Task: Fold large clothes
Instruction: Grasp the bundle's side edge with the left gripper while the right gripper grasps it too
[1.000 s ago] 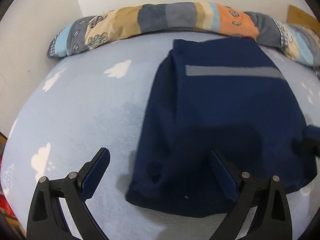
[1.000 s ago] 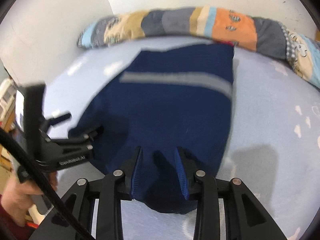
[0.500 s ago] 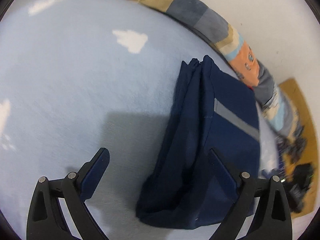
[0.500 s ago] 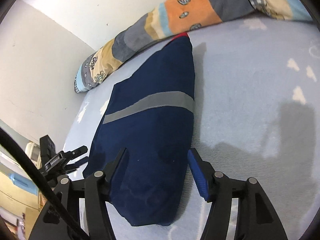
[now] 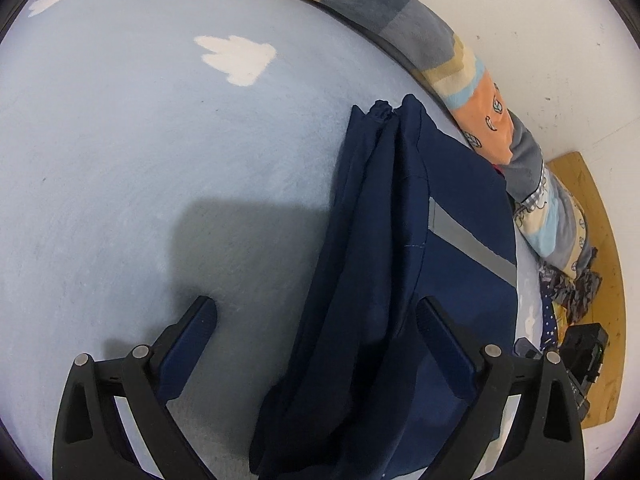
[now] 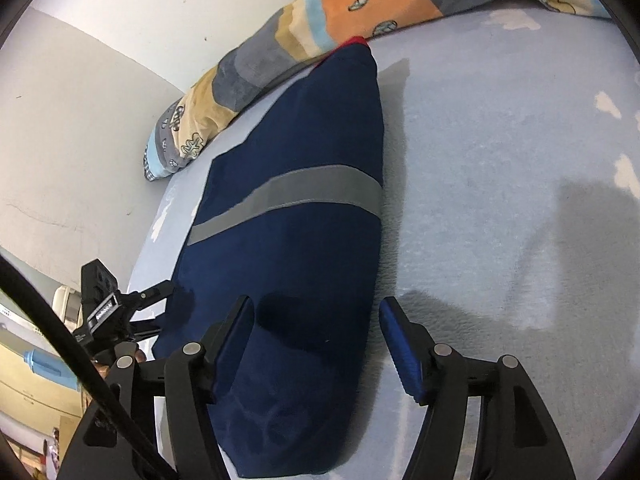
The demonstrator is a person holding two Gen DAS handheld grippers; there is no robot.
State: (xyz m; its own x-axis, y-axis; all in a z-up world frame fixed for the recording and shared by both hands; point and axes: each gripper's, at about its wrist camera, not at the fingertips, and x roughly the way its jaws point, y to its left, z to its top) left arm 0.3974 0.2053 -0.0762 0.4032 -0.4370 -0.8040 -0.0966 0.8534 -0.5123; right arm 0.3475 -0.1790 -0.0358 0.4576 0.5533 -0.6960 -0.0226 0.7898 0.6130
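Note:
A navy garment with a grey stripe lies folded on the light blue bed; it also shows in the right wrist view. My left gripper is open and hovers over the garment's left folded edge, empty. My right gripper is open over the garment's right edge, its jaws straddling that edge, empty. The left gripper also shows at the left of the right wrist view, and the right one at the right edge of the left wrist view.
A patchwork blanket roll lies along the wall behind the garment, also in the right wrist view. The bed sheet carries white cloud prints. A wooden surface with dark items lies beyond the bed at the right.
The right gripper opened and let go of the garment's near edge. Both grippers swung outward to the garment's sides, each turned inward. The garment lies still.

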